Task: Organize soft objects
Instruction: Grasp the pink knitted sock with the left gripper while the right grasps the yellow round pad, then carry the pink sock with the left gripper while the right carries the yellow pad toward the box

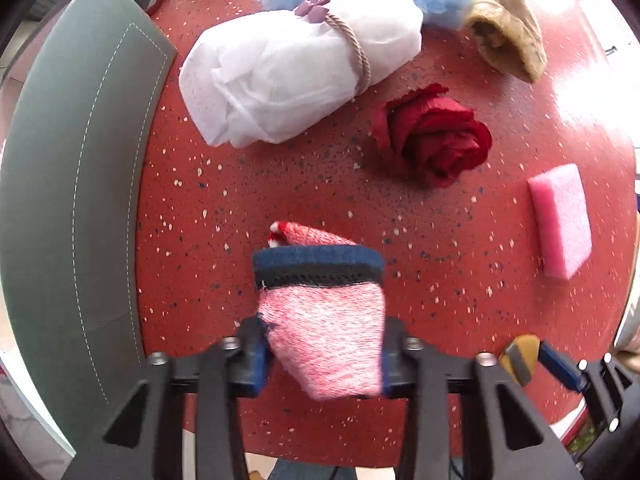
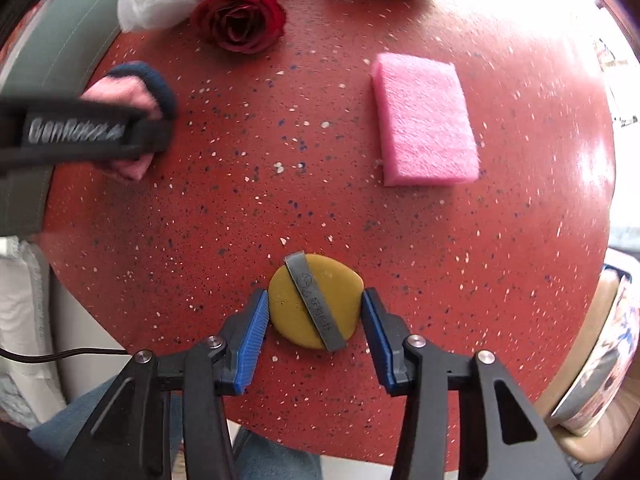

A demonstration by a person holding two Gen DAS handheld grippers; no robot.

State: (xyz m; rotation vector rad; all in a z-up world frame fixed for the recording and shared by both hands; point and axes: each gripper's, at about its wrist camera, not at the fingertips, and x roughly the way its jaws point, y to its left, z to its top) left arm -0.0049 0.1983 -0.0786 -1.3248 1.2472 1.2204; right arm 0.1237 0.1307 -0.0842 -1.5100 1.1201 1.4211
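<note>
Left gripper (image 1: 320, 354) has its jaws clamped on the pink knitted sock with navy cuff (image 1: 322, 312), lifted near the surface's front edge, right gripper (image 2: 315, 340) spreads its jaws around the mustard round pad (image 2: 314, 306), everything else looks unsorted.

Both grippers are black plastic frames with triangular cut-outs and silver screw heads at the joints. The right gripper (image 2: 316, 336) carries ribbed blue pads (image 2: 252, 340); the left gripper (image 1: 320, 356) bears blurred white lettering on its side.
</note>
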